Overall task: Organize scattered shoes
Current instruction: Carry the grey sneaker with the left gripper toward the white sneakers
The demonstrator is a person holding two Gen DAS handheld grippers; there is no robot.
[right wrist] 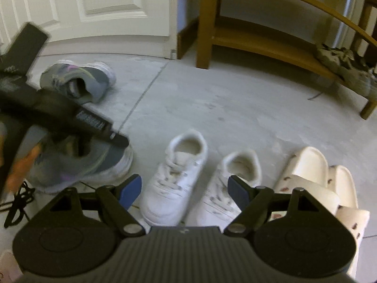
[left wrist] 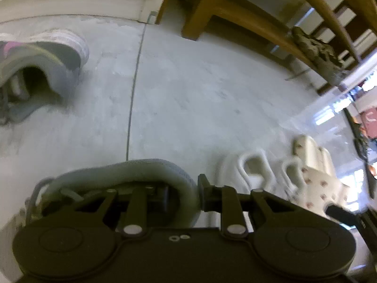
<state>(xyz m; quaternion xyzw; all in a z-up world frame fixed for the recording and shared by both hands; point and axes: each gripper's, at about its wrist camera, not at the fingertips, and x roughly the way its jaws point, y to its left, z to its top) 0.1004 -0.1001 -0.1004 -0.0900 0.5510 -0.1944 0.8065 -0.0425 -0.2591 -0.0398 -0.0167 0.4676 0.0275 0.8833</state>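
My left gripper [left wrist: 183,189] is shut on the heel collar of a grey sneaker [left wrist: 132,167], one finger inside the opening and one outside. The right wrist view shows that left gripper [right wrist: 117,139] over the same grey sneaker [right wrist: 94,165], low by the floor at the left. Its mate, a grey sneaker with pink trim [right wrist: 80,80], lies farther back near the door. My right gripper [right wrist: 186,186] is open with nothing in it, hovering above a pair of white sneakers [right wrist: 174,176] that stand side by side. Cream slides [right wrist: 313,176] stand right of them.
A wooden bench [right wrist: 259,42] stands at the back right, with a camouflage shoe [right wrist: 346,68] on its low shelf. A white door [right wrist: 106,7] closes the back left. A black cord [right wrist: 18,200] lies on the floor at the near left. Grey floor stretches between bench and shoes.
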